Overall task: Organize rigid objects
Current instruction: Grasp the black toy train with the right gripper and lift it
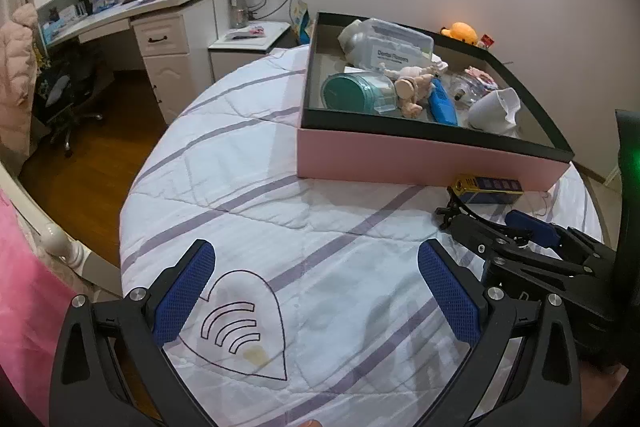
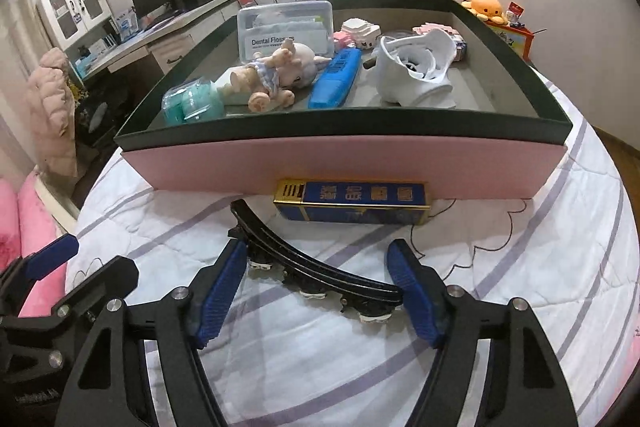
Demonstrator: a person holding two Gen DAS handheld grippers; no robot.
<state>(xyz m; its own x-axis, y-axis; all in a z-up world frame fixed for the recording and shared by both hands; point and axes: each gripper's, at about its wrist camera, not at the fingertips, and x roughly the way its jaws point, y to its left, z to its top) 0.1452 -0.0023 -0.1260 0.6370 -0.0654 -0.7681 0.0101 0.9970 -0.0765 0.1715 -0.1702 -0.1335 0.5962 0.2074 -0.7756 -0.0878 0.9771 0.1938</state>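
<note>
Left wrist view: your white quilt with lilac stripes point(image 1: 248, 187) covers the bed, a desk and monitor behind it. The shallow pink box with a dark rim point(image 1: 420, 157) sits ahead to the right, holding a teal-lidded clear jar point(image 1: 358, 93) and a small beige doll point(image 1: 414, 87). Your left gripper point(image 1: 316, 287) is spread wide over bare quilt, grasping nothing.

Right wrist view: the same quilt lies below you. A long curved black hair clip point(image 2: 316, 267) rests between your right gripper point(image 2: 318, 285) fingers, which stand released around it. A blue-and-gold rectangular packet point(image 2: 352, 201) lies against the box's pink wall.
</note>
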